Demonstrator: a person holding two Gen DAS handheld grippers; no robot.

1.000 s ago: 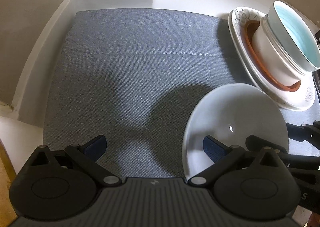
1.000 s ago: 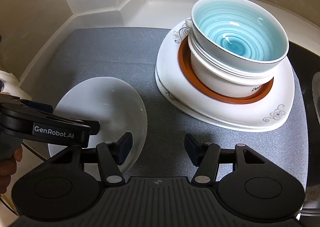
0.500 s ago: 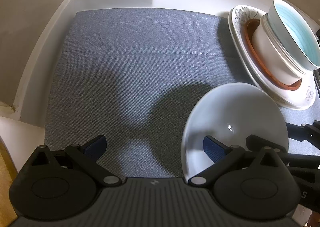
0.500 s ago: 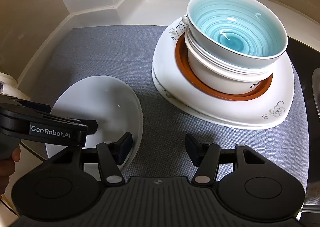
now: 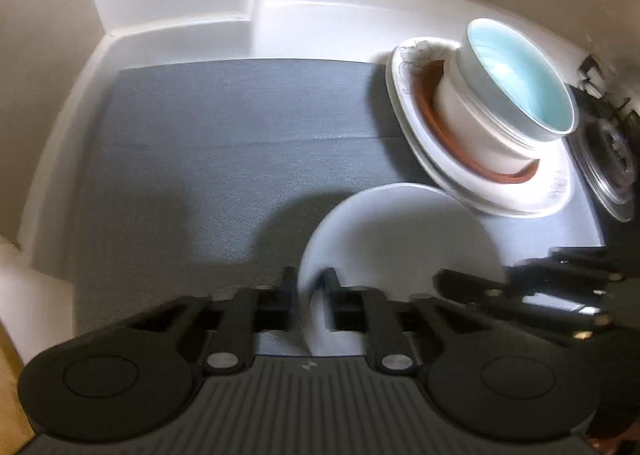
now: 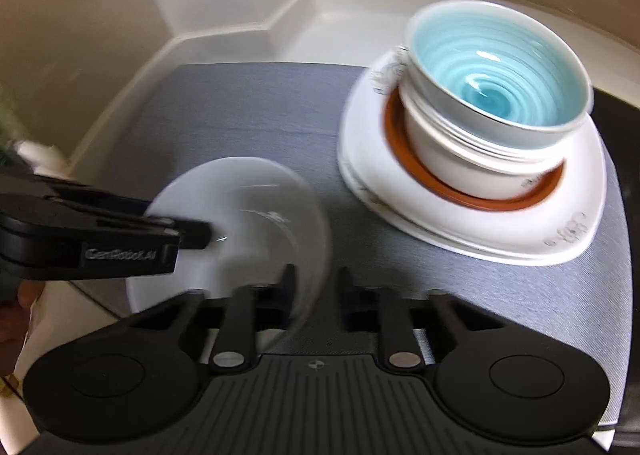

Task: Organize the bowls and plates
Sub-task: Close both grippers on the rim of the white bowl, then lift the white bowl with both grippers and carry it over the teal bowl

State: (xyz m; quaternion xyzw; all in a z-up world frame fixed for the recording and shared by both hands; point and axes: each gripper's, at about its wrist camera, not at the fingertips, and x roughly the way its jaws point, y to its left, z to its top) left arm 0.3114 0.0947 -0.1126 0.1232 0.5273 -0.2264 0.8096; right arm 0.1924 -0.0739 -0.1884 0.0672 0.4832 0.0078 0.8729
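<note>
on the grey mat [image 5: 208,159] — both grippers' jaws just closed onto white bowl [image 5: 400,231] rim

Open mat to my left, dishes crowding my right

The grey mat [image 5: 208,159] lies bare across its left and far parts, up to the white raised walls [image 5: 60,159] that close off the back and left. On the right the stack of plates and bowls [image 6: 480,143] stands tall and blocks that side. The white bowl [image 6: 240,223] sits near it with a strip of mat between.
</note>
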